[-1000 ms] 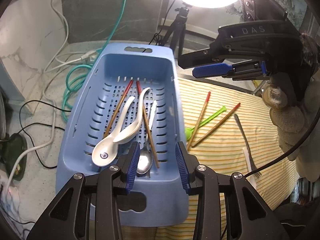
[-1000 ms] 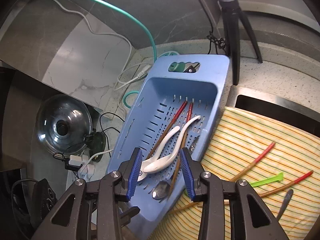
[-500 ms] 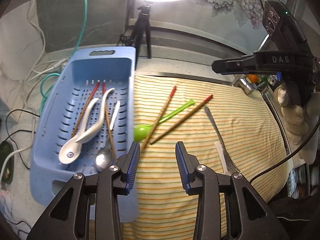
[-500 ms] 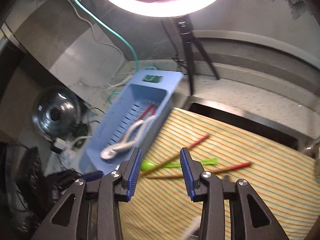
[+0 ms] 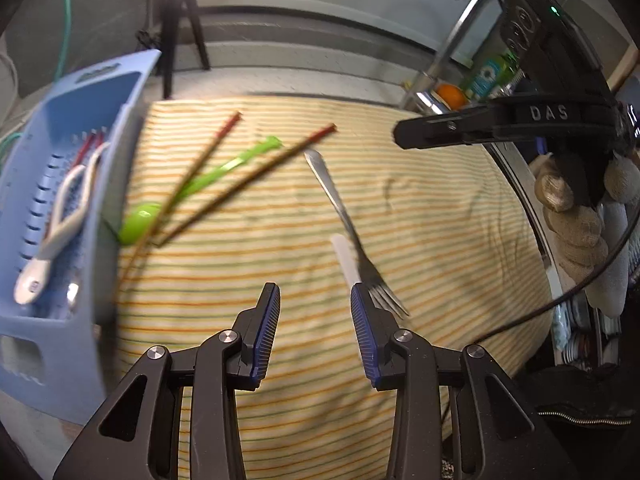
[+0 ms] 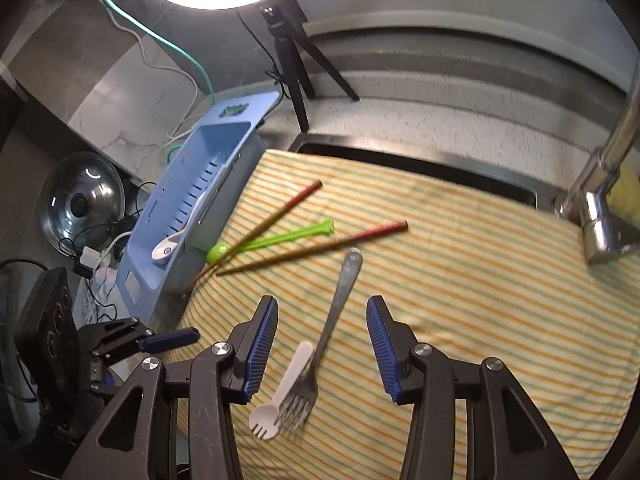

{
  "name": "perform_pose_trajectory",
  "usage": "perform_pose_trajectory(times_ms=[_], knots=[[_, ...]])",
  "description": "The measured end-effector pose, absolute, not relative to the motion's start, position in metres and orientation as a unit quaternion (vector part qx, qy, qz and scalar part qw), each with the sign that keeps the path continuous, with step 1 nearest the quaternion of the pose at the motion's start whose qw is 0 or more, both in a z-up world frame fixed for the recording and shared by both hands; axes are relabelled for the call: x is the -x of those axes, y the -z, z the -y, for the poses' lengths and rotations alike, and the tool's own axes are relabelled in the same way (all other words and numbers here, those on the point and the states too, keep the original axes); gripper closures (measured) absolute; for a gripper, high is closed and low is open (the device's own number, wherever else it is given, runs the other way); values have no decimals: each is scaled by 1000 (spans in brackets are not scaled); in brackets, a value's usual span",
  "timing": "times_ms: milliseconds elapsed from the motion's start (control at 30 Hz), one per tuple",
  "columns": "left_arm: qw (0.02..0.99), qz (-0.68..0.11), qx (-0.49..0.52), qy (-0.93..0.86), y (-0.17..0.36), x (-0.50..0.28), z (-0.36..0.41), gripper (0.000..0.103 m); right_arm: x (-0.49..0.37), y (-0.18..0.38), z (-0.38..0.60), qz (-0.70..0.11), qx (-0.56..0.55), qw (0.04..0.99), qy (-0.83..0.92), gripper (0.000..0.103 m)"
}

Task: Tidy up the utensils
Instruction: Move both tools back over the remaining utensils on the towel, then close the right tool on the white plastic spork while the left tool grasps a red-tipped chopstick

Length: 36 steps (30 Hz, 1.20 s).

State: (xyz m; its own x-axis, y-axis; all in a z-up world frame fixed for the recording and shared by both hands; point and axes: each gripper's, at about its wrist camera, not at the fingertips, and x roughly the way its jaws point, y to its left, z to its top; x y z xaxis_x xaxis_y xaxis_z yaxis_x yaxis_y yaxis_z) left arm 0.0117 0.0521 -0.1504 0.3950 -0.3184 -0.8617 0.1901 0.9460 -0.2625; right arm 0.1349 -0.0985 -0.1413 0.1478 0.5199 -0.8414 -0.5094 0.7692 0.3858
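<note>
Both jaws gape, empty. Right gripper (image 6: 322, 344) should drop straight, straddling only the fork (image 6: 334, 322) handle, clear of the spork (image 6: 286, 392).

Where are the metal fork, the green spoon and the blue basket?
Metal fork (image 6: 334, 320), right wrist view, middle of its handle.
Green spoon (image 6: 280, 239), right wrist view, on its handle.
Blue basket (image 5: 60, 360), left wrist view, on its near wall.

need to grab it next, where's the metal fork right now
In the right wrist view the metal fork lies on the striped cloth between the open right gripper fingers, touching the white plastic fork.
</note>
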Motion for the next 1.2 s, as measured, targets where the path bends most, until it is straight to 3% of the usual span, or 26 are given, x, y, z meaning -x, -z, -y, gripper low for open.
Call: perform_pose_trajectory(times_ms=[200,433,700,800,1200], knots=[[818,-547,61,167,163,2,-27,68,-131,160,107,-586,-28,731,-349,63],[824,-548,45,137,163,-5,-36,68,-125,172,95,-605,-45,700,-377,74],[837,-535,5,111,146,-65,-74,68,-106,190,94,-626,-73,673,-387,76],[826,-551,-13,122,152,-84,-77,76,-102,195,95,-632,-93,665,-386,76],[781,-602,-78,147,182,-120,-65,79,-97,199,92,-633,-138,663,-376,77]])
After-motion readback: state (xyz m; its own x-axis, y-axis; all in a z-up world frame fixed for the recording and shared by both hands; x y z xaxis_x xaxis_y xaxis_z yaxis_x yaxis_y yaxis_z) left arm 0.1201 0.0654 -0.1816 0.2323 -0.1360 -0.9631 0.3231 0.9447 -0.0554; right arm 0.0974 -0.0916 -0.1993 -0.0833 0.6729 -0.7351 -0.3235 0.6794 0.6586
